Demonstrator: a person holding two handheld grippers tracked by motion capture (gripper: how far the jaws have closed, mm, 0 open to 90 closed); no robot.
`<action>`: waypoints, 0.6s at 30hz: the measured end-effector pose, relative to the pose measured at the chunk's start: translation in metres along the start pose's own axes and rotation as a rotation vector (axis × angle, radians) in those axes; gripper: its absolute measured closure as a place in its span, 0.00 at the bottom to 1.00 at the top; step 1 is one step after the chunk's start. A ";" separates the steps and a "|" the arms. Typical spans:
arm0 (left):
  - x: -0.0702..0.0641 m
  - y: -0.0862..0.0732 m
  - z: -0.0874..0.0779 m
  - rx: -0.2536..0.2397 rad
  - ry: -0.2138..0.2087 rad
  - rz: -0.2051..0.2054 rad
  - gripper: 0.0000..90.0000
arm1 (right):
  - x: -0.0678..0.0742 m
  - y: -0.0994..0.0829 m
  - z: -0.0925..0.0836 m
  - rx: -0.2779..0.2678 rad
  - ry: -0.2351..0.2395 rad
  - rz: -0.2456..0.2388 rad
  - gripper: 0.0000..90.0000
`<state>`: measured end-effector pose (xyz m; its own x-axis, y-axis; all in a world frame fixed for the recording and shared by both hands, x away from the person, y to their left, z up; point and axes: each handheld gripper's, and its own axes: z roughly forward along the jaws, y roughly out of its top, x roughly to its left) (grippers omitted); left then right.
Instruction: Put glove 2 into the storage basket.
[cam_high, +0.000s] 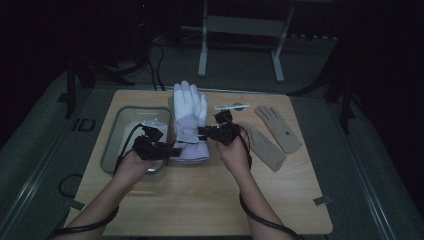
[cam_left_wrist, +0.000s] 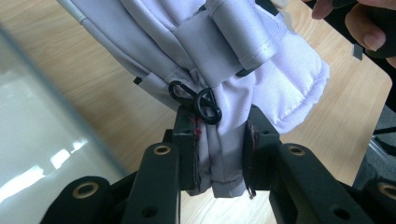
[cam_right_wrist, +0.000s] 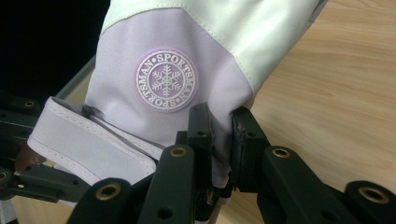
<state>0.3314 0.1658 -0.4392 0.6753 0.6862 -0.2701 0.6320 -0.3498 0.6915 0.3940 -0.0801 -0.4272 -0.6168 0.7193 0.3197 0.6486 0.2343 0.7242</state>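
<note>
A white and lilac ski glove (cam_high: 189, 120) lies in the middle of the wooden table (cam_high: 200, 200), fingers pointing away. My left gripper (cam_high: 172, 150) is shut on the glove's cuff edge (cam_left_wrist: 219, 158), just below a small black clip (cam_left_wrist: 196, 100). From the other side, my right gripper (cam_high: 202, 132) is shut on the glove's wrist part (cam_right_wrist: 219, 140) beside a round snowflake badge (cam_right_wrist: 166, 80). The glove's strap (cam_right_wrist: 88, 144) hangs at the left of the right gripper view. Both hands hold the glove a little above the table.
A clear plastic bin (cam_high: 127, 135) stands left of the glove, under my left hand. Two tan knit gloves (cam_high: 277, 127) lie at the right. A small white object (cam_high: 231, 106) lies behind the right gripper. A metal frame stands on the floor beyond the table.
</note>
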 end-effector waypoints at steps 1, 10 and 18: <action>0.003 -0.002 -0.005 0.002 0.006 -0.002 0.79 | 0.004 0.002 0.003 0.001 0.004 -0.004 0.89; 0.030 -0.024 -0.043 -0.011 0.029 -0.044 0.79 | 0.041 0.018 0.037 0.022 0.051 -0.031 0.89; 0.053 -0.041 -0.072 -0.007 0.064 -0.070 0.80 | 0.072 0.032 0.070 0.053 0.082 -0.061 0.89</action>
<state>0.3139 0.2618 -0.4336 0.6036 0.7484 -0.2749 0.6742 -0.2950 0.6771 0.4015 0.0250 -0.4241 -0.6889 0.6474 0.3260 0.6298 0.3121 0.7113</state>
